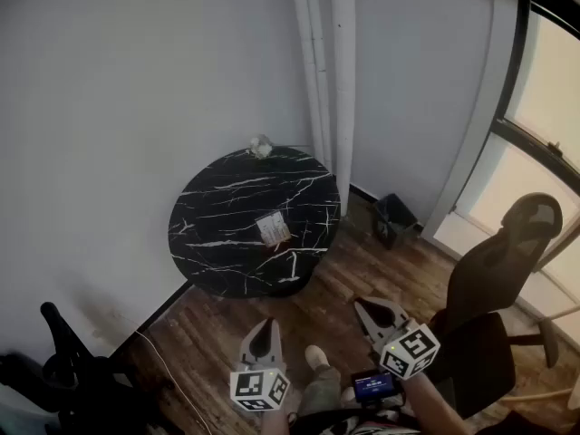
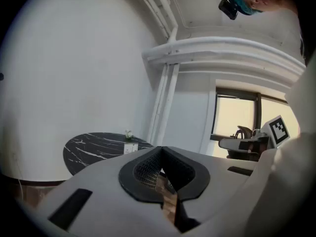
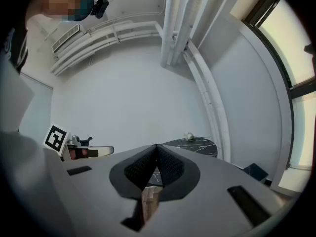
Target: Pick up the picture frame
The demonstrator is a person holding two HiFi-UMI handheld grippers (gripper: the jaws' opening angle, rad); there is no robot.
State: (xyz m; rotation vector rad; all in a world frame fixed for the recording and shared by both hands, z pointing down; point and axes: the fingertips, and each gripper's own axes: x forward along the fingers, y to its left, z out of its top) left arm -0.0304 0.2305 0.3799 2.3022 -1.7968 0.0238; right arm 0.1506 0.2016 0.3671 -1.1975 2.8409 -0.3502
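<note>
Facing the small picture frame (image 1: 273, 228), standing untouched on the round black marble table (image 1: 195, 261) in the corner. Holding the left gripper (image 1: 265, 324) and right gripper (image 1: 364, 304) over the wooden floor (image 1: 390, 270), well short of the table, both clamped shut and empty. Having begun no pickup yet; apparently needing to reach, open, grip and lift.

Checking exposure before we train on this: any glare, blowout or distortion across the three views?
Head view: window blown out, room dim, picture frame small but visible on the dark table. Left gripper view: fisheye bending, dark corners, window washed yellow. Right gripper view: same bending, window overexposed at right edge.
</note>
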